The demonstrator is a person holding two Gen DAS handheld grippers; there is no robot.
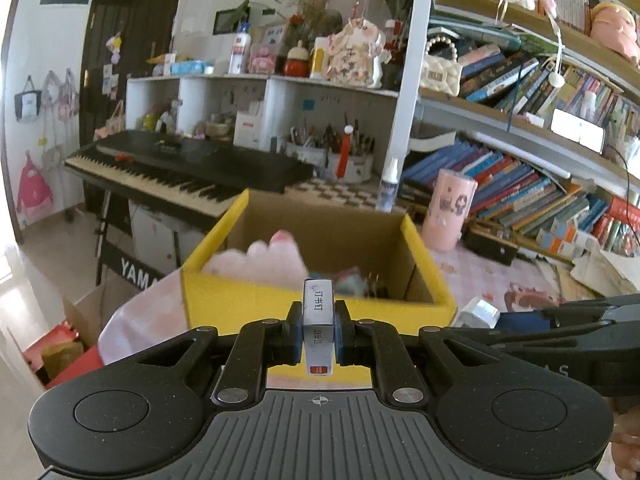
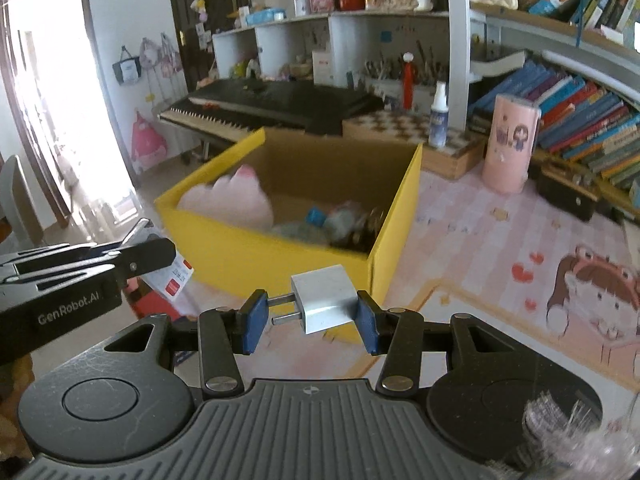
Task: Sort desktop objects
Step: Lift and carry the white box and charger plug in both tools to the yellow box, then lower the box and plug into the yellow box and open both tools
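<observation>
My left gripper point(image 1: 318, 320) is shut on a small white staple box point(image 1: 318, 304), held upright just before the near wall of an open yellow carton point(image 1: 240, 292). My right gripper point(image 2: 312, 320) is shut on a silver two-pin plug block point(image 2: 326, 300): the pins point at the left pad and the body presses the right pad. It hovers near the yellow carton's point(image 2: 260, 256) front right corner. Inside the carton lie a pink plush piece point(image 2: 232, 200) and several small items. In the right wrist view the left gripper point(image 2: 148, 252) shows at the left edge.
A pink cylinder point(image 2: 510, 148) and a spray bottle point(image 2: 438, 116) stand behind the carton on the pink cartoon desk mat point(image 2: 500, 240). Leaning books point(image 2: 580, 120) fill the right. A black keyboard piano point(image 2: 272, 104) sits beyond the carton's far left.
</observation>
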